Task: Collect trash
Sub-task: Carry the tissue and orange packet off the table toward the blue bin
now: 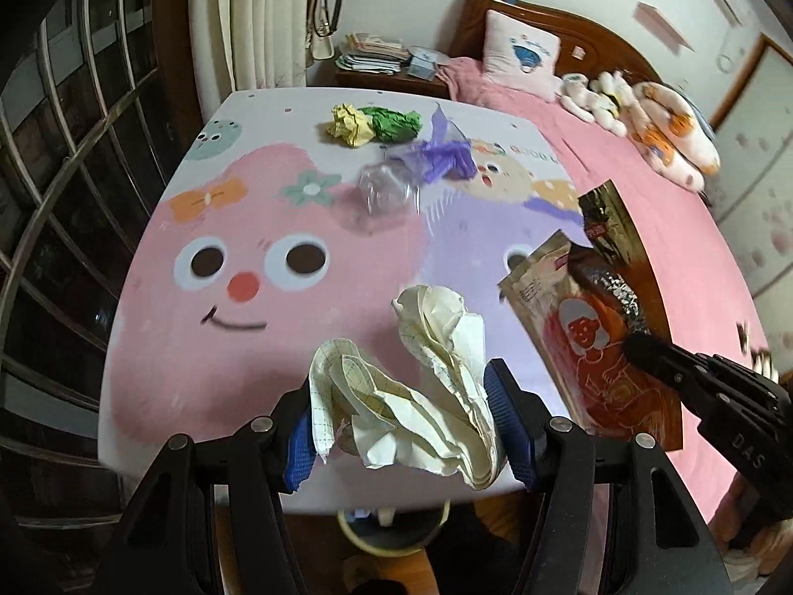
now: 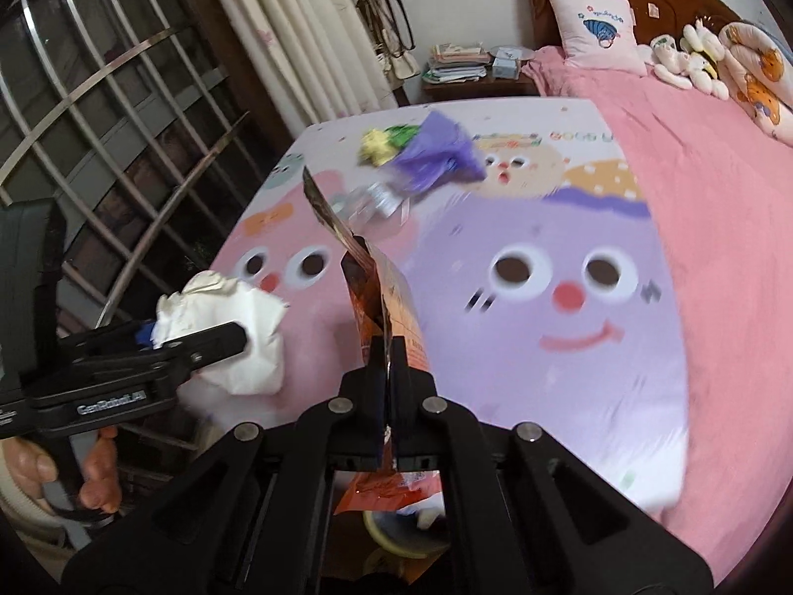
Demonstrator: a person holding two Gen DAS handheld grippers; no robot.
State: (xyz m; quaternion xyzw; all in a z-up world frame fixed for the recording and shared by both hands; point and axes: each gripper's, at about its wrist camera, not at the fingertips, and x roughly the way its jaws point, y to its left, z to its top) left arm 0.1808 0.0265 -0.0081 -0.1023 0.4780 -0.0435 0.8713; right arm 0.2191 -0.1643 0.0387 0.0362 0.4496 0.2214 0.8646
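Note:
My left gripper [image 1: 401, 396] is shut on a crumpled cream paper wad [image 1: 421, 386], held above the near edge of the cartoon-printed table [image 1: 198, 347]; the gripper and wad also show in the right wrist view [image 2: 233, 327]. My right gripper [image 2: 389, 342] is shut on an orange snack wrapper [image 2: 391, 297], held edge-on above the table; the wrapper shows flat in the left wrist view [image 1: 594, 327]. At the table's far side lie a yellow paper ball [image 1: 349, 125], a green paper ball [image 1: 394, 123], a purple plastic bag [image 1: 438, 153] and a clear plastic piece [image 1: 389, 188].
A round bin [image 1: 391, 525] stands on the floor below the table's near edge, with trash in it [image 2: 401, 520]. A pink bed [image 2: 718, 198] with pillow and plush toys lies to the right. A barred window [image 1: 74, 173] and curtains are to the left.

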